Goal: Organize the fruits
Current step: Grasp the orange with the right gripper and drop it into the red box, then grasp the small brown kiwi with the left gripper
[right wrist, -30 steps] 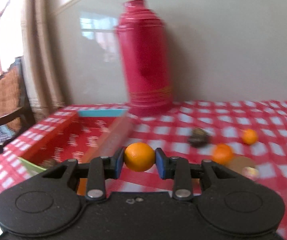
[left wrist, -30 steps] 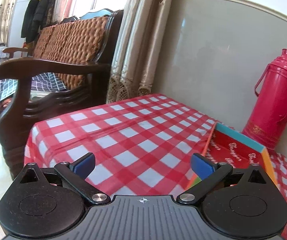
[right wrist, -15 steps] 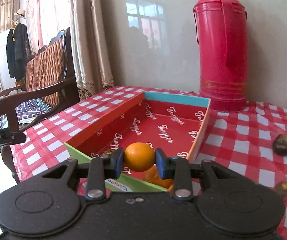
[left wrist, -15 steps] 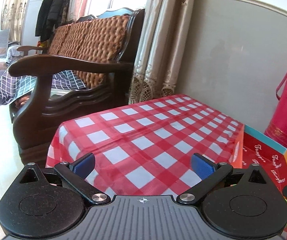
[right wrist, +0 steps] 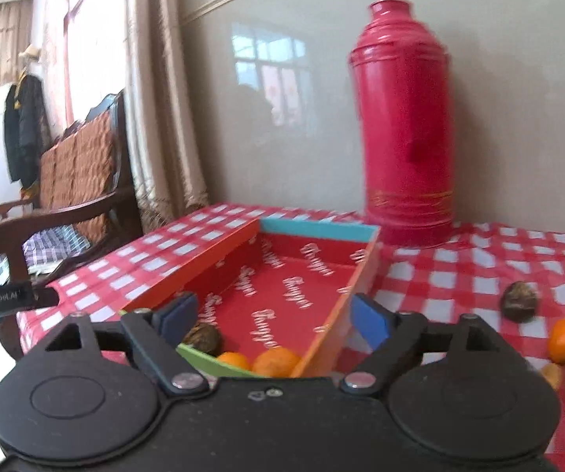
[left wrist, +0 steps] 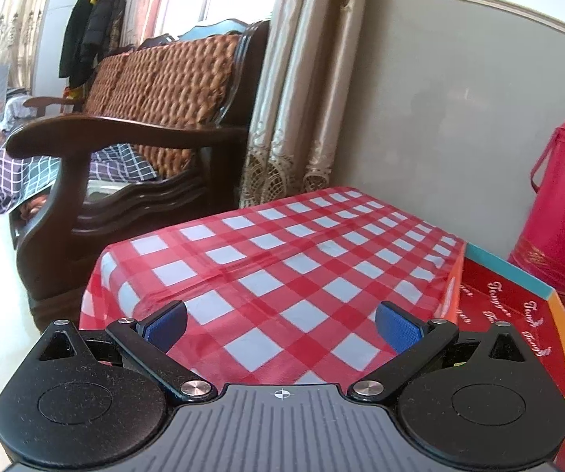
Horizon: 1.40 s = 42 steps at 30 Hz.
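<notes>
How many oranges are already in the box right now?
2, side by side at the near end of the box: one orange, another orange left of it. The gripper body hides that end, so more may sit unseen.

Right wrist view: box (right wrist: 314,232) on tablecloth (right wrist: 479,267) at frame centre, thermos (right wrist: 404,126) behind its right corner against wall. In the box's near end: two oranges (right wrist: 274,360) side by side, dark fruit (right wrist: 204,338) left of them. Loose fruit (right wrist: 518,306) on the cloth at right edge. Chair (right wrist: 78,181) far left, beside the table.
</notes>
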Available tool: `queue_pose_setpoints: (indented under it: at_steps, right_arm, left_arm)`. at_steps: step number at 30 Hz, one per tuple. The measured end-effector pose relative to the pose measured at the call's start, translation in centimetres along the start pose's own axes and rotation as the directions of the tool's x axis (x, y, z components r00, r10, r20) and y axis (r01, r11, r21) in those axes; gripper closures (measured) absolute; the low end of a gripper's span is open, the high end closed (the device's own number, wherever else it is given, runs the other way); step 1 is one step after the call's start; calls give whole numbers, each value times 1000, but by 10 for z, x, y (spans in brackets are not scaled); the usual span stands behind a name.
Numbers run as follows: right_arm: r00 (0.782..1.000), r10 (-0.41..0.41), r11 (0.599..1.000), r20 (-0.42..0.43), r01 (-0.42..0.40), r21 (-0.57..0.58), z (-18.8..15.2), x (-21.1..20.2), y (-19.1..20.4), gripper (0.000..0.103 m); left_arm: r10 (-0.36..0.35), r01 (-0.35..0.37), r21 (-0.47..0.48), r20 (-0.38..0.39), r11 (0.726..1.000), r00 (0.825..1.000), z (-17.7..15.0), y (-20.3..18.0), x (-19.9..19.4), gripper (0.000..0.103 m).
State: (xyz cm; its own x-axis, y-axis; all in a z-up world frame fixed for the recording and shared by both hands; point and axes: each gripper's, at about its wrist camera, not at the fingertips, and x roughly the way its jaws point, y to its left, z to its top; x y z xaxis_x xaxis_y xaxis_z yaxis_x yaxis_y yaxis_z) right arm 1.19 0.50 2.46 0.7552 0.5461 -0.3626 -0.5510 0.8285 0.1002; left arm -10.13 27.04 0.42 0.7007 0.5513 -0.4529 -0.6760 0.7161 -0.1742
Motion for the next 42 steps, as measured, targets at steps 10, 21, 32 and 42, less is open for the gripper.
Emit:
queue_pose_setpoints:
  at_steps: [10,21,32,42]
  right_arm:
    - [972,-232,971,33,230,63,-1,-44,-56,6]
    - [861,-507,847,-44,507,159,-12,-85,-125,6]
    - [716,-696,691,-51,688,221,-28,-135,-177,6]
    - [699,-714,657,-48,692,298,-37,-166,-205,6]
  left_arm:
    - [-182,176,128,33,976,983,-11,-70,-26,2]
    - [-393,377,326,-20,867,919,-39,-166,-61,1]
    - [-537,537,469,-149,701,831,-80,-256,-81,1]
    - [-534,599,510,-287,618,795,-105,-308,-70,27]
